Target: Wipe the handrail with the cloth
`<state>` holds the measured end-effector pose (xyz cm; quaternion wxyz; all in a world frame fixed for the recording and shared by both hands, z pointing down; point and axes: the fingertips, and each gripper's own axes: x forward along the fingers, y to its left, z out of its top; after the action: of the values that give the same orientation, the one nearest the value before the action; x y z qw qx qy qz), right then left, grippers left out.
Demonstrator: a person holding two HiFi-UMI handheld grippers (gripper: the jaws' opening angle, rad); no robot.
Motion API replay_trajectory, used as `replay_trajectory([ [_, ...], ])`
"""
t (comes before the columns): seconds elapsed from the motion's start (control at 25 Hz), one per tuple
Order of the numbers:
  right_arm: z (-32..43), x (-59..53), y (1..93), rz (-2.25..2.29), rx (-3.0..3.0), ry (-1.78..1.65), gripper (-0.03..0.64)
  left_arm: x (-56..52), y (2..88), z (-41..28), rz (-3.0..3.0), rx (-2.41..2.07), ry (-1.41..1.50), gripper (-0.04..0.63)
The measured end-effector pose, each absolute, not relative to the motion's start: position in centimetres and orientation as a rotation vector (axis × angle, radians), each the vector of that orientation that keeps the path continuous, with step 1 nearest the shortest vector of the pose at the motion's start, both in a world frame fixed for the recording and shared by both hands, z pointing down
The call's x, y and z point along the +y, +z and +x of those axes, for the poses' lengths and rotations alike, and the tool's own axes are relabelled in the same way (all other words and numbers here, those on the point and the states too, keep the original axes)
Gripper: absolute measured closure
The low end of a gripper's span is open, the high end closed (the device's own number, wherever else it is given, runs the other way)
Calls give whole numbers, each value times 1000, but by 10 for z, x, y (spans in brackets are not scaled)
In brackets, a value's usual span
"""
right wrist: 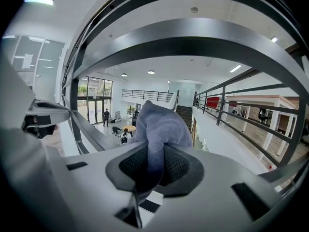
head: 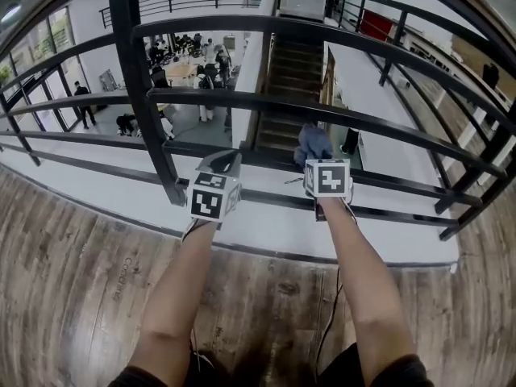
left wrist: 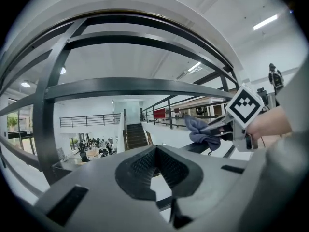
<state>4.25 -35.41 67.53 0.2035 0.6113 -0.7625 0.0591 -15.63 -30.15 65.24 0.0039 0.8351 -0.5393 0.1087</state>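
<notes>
Blue cloth (right wrist: 161, 124), one, in right hand-held gripper (right wrist: 153, 164)

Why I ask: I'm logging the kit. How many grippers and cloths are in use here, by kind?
Grippers: 2 (left, right)
Cloths: 1, clamped in the right gripper
Total: 3

Cloth (head: 313, 143) at railing (head: 242, 101) (right of post (head: 145, 95))
</notes>
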Motion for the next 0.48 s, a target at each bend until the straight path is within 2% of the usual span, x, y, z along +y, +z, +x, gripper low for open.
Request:
replay_trajectory([
  [0.32, 152, -344, 678, 1777, -2083, 139, 538, -310, 654, -59, 2635, -1508, 181, 594],
  [0.48, 211, -335, 678, 1840, -2043, 155, 538, -305, 654, -10, 2696, -1443, 191, 594],
])
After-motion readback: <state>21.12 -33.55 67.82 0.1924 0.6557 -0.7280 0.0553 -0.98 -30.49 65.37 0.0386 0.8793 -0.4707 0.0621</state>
